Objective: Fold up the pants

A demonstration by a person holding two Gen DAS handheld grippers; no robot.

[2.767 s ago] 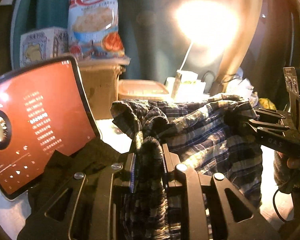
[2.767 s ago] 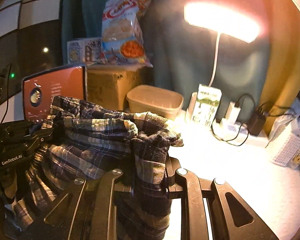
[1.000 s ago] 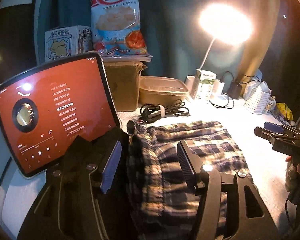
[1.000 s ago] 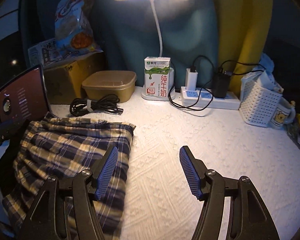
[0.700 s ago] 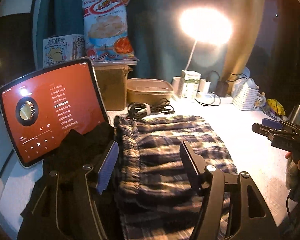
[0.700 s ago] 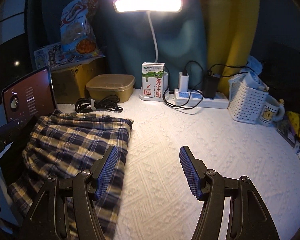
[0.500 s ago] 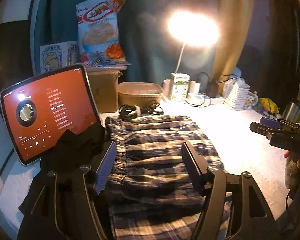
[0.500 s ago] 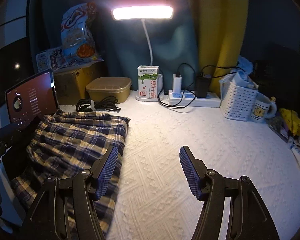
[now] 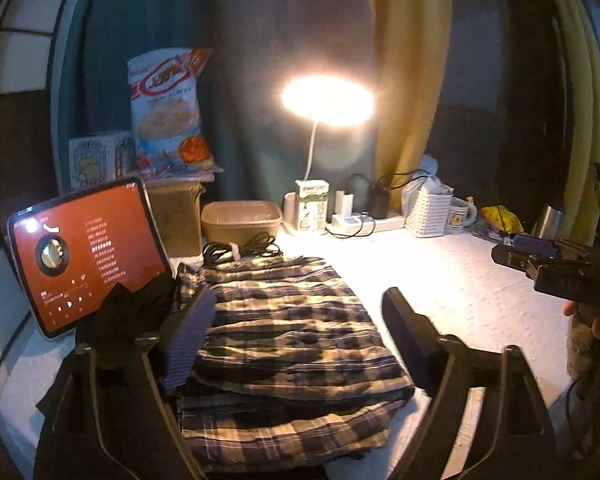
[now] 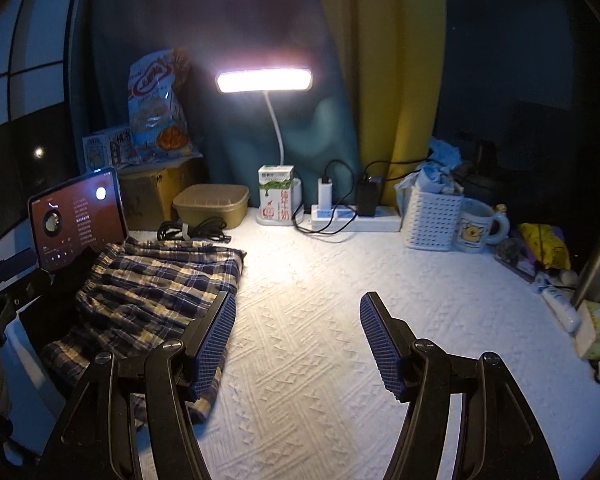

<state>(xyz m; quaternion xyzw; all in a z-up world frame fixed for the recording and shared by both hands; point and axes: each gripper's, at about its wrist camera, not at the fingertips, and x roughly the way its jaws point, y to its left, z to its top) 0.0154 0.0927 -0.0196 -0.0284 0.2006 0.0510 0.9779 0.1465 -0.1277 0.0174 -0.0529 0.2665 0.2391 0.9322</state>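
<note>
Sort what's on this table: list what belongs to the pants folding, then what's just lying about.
Job: plaid pants, left gripper, right gripper, both open.

Lying about: tablet, cable, milk carton, power strip, basket, mug, snack bag.

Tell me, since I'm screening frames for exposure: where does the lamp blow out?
Left wrist view: the desk lamp flares into a shapeless glowing blob, and the plaid pants look warm-tinted. Right wrist view: the lamp head keeps its bar shape; corners fall dark.
</note>
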